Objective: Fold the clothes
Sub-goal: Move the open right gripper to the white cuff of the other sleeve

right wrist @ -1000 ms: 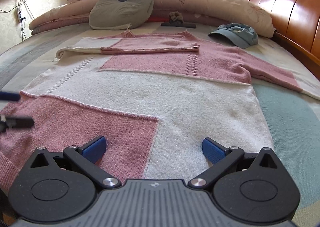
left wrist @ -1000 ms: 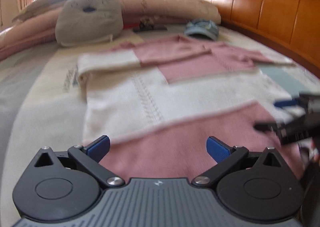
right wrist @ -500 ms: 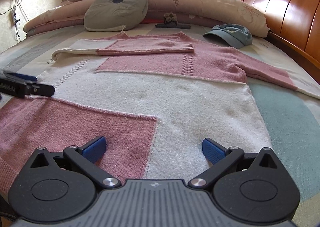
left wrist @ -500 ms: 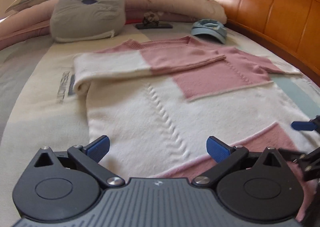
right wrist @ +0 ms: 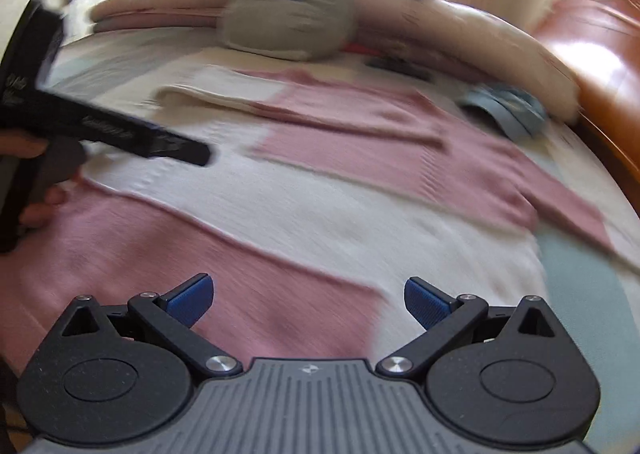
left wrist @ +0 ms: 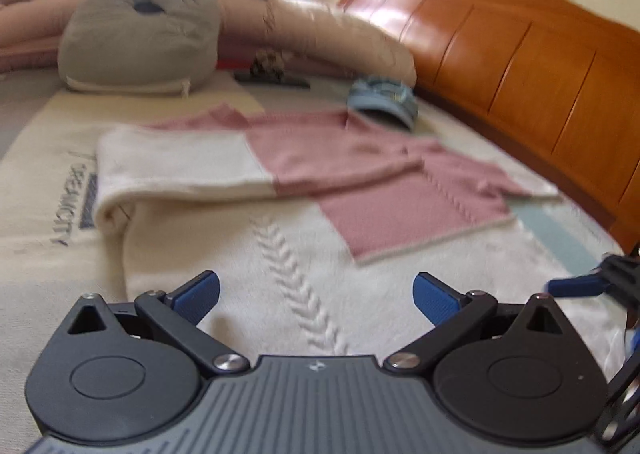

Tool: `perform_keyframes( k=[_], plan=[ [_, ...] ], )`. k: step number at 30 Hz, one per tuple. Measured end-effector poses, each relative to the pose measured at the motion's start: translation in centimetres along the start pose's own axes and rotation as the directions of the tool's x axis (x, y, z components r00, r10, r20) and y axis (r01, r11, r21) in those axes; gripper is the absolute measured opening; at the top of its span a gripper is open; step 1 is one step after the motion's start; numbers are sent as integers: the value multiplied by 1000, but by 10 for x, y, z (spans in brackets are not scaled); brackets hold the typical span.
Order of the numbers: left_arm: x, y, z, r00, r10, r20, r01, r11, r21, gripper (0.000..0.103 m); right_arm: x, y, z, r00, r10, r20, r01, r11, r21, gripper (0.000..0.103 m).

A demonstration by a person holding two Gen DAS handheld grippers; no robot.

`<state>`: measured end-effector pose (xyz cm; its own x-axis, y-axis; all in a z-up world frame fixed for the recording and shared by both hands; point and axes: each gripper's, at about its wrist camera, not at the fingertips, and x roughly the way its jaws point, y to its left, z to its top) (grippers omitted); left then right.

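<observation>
A pink and cream knitted sweater (left wrist: 288, 238) (right wrist: 320, 198) lies spread flat on the bed, its left sleeve folded across the chest. My left gripper (left wrist: 316, 294) hovers open above the cream middle panel with nothing between its fingers. My right gripper (right wrist: 308, 294) is open too, over the pink lower panel near the hem. In the right wrist view the left gripper's body (right wrist: 120, 134) shows at the left, held in a hand (right wrist: 36, 190). The right gripper's blue fingertip (left wrist: 576, 286) shows at the right edge of the left wrist view.
A grey cat-face cushion (left wrist: 140, 42) and long pillows (left wrist: 320, 34) lie at the head of the bed. A blue cap (left wrist: 380, 98) rests beside the sweater's shoulder. A wooden headboard (left wrist: 520, 66) runs along the right. A dark item (left wrist: 272, 74) sits near the pillows.
Both grippers have moved forward up the sweater from the hem, the left one passing from the pink panel to the cream one. Both views are now tilted and blurred. The fingers stay open.
</observation>
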<state>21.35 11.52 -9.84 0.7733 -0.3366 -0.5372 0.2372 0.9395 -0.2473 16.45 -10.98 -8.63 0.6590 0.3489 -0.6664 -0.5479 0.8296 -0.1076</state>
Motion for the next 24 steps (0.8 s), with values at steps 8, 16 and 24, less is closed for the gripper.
perform_keyframes(
  k=[8, 16, 24],
  plan=[
    [5, 1, -2, 998, 50, -47, -50, 999, 14, 102, 42, 24, 24, 995, 78, -59, -75, 996, 42, 103],
    [-3, -26, 3, 994, 96, -51, -89, 988, 125, 102, 6, 8, -8, 993, 80, -82, -73, 993, 92, 103],
    [-3, -94, 11, 996, -92, 0, 86, 933, 349, 102, -41, -84, -12, 993, 8, 114, -43, 949, 311, 103]
  ],
)
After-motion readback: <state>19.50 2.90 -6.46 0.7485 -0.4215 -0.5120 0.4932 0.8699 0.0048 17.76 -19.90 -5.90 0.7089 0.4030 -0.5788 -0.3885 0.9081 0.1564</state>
